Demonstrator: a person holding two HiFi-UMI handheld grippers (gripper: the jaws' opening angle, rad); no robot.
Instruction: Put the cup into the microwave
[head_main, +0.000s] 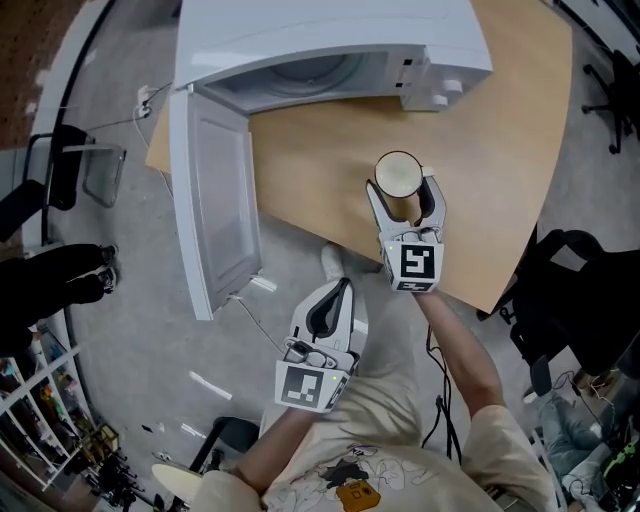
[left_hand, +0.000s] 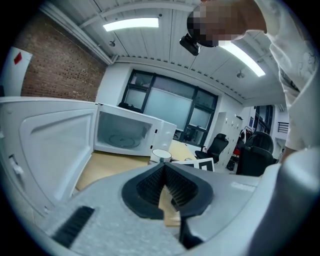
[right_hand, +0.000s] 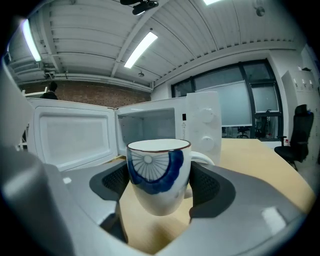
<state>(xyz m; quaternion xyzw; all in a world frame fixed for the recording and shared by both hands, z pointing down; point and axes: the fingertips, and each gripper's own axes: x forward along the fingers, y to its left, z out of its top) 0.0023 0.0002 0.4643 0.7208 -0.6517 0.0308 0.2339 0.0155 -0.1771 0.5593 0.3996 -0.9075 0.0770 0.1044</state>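
A white cup (right_hand: 159, 175) with a blue fan pattern and a brown rim hangs clear of the wooden table (head_main: 500, 150), upright, with my right gripper (right_hand: 160, 182) shut on its sides. From the head view the cup (head_main: 399, 183) sits over the table's near part, in front of the white microwave (head_main: 330, 45). The microwave's door (head_main: 212, 200) is swung wide open to the left, and its cavity (right_hand: 147, 125) with a glass turntable shows. My left gripper (head_main: 334, 302) is held low off the table's near edge, shut with nothing in it.
A black office chair (head_main: 575, 290) stands at the right of the table. A chair frame (head_main: 70, 165) and a cable lie on the grey floor at the left. The open door overhangs the table's left edge.
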